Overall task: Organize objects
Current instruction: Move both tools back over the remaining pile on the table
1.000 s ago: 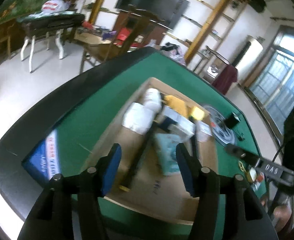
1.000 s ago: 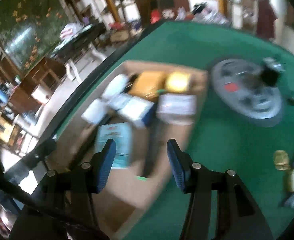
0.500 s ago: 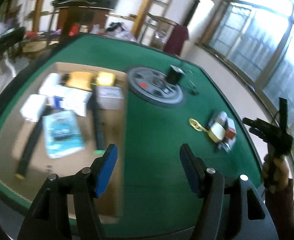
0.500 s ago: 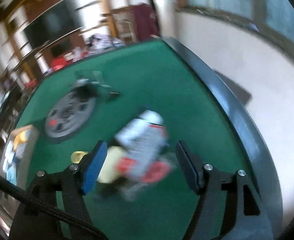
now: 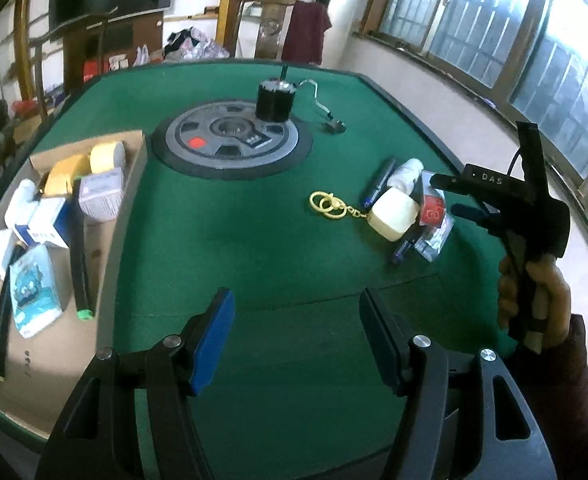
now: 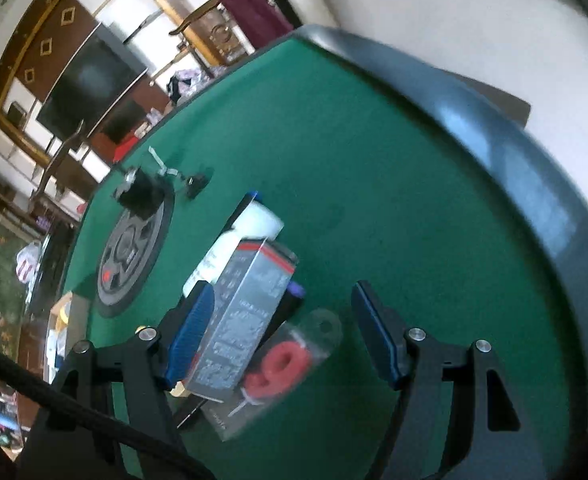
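Right wrist view puts the grey printed box (image 6: 249, 312) at lower centre, and that is where your risk sits. It lies in a loose pile: a clear packet of red rings (image 6: 289, 360) against its lower right side, a white bottle (image 6: 237, 240) behind it toward upper left, a dark pen (image 6: 294, 292) poking out beside it. Your right gripper (image 6: 281, 332) is wide open and holds nothing. Its left finger (image 6: 191, 328) is close against the box's left edge, while the right finger stands well clear on bare green felt (image 6: 374, 184).

If you close from here, I judge you may catch the box and the packet together, or skid the box sideways over the pen and scatter the pile. The frame is also smeared, so you are likely moving fast; slow down before you commit.

From the left wrist view, the same pile shows at right of centre, with a cream block (image 5: 394, 216) on a gold keyring (image 5: 326, 204) just beside it. Your left gripper (image 5: 298, 336) is wide open too, empty, over bare felt and well apart from the pile. The cardboard tray (image 5: 125, 184) with sorted items lies along the left edge, the round grey plate (image 5: 231, 140) at upper centre.
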Tool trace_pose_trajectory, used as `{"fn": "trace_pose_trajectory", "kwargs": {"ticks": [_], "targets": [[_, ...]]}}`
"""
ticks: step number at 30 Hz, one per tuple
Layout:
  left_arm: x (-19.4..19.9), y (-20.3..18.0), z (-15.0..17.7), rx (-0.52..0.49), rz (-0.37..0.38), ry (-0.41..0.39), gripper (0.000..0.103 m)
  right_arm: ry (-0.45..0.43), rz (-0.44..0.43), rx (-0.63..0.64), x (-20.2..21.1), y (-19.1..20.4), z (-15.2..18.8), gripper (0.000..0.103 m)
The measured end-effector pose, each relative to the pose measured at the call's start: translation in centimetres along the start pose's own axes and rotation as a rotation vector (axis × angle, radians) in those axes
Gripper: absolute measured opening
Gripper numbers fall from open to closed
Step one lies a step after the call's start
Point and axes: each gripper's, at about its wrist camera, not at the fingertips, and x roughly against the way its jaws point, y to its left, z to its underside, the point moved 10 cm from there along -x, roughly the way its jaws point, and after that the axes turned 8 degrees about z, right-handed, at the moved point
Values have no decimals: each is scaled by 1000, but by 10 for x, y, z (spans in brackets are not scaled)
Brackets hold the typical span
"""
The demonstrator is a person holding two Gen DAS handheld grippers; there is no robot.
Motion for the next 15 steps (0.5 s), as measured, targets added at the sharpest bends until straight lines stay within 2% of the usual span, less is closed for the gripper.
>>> {"fn": "trace_pose_trajectory", "kwargs": {"ticks": [3,7,8,9,11,15], "targets": [[-6,-1,2,9,1,20,58,2,16,29,-6,9,3,70],[-10,-9,-4,-20,-9,17,58,-10,76,165,-16,26,9,69],[-10,-12,-7,-31,-9,13,58,-24,87,196,-15,29,10,63],[-10,-14,-9,-39,-7,9,58,-34,87,210,-13,29,11,52],[-15,-20,-18,-56,5,5,58,-46,94,202,-9,22,10,43],[-36,-30,-39,-64,21,6,58,-67,134,96,-4,-10,2,42]]}}
